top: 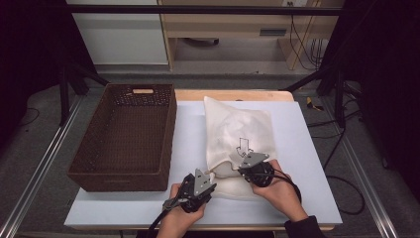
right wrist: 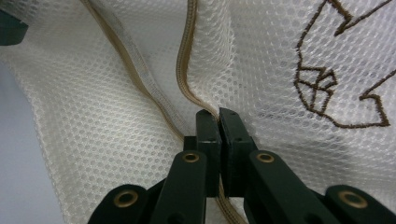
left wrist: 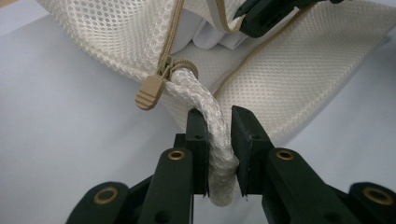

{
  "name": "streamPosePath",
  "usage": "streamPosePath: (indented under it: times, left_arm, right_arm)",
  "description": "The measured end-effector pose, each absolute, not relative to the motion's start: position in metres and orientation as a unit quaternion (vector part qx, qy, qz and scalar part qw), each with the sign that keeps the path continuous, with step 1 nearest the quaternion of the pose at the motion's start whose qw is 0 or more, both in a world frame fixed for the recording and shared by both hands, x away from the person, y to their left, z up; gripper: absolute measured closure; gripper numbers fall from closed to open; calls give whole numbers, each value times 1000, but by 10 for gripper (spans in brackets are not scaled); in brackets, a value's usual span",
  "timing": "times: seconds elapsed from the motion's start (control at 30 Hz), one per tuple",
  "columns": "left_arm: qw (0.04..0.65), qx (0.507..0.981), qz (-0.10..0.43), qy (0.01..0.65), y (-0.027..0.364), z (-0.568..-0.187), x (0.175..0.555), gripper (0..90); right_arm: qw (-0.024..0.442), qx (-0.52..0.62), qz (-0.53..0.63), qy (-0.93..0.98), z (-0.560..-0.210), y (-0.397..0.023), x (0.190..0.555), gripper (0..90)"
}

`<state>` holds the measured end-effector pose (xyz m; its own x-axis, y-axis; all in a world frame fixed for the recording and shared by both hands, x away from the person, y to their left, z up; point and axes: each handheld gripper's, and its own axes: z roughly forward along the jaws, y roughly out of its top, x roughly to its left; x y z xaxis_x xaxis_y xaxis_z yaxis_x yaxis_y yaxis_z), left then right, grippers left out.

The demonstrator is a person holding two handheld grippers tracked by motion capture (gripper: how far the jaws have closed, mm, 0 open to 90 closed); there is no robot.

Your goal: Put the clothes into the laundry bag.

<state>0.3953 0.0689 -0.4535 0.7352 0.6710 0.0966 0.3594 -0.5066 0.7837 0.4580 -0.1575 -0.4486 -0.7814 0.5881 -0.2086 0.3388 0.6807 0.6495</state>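
Note:
A cream mesh laundry bag (top: 238, 136) with a brown embroidered arrow lies on the white table top (top: 307, 148). My left gripper (top: 212, 174) sits at the bag's near left corner, shut on a white braided cord loop (left wrist: 215, 135) next to the beige zipper pull (left wrist: 150, 91). My right gripper (top: 243, 170) sits at the bag's near edge, shut on the beige zipper edge (right wrist: 201, 100) of the mesh. In the left gripper view the bag gapes at the zipper, with white cloth (left wrist: 208, 37) inside and the other gripper's black jaw over it.
A dark brown woven basket (top: 126, 136) stands at the table's left, touching no part of the bag. Metal frame rails (top: 44, 163) run along both sides. Shelving and cables sit beyond the far edge.

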Motion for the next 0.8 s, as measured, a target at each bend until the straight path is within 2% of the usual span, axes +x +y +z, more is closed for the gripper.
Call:
streamPosePath:
  times: [0.37, 0.8]
  left_arm:
    - [384, 840, 206, 324, 86, -462, 390, 749]
    - [391, 812, 222, 371, 115, -464, 389, 578]
  right_arm:
    - [211, 258, 296, 895, -452, -157, 451, 879]
    - [224, 255, 295, 893, -459, -156, 450, 866]
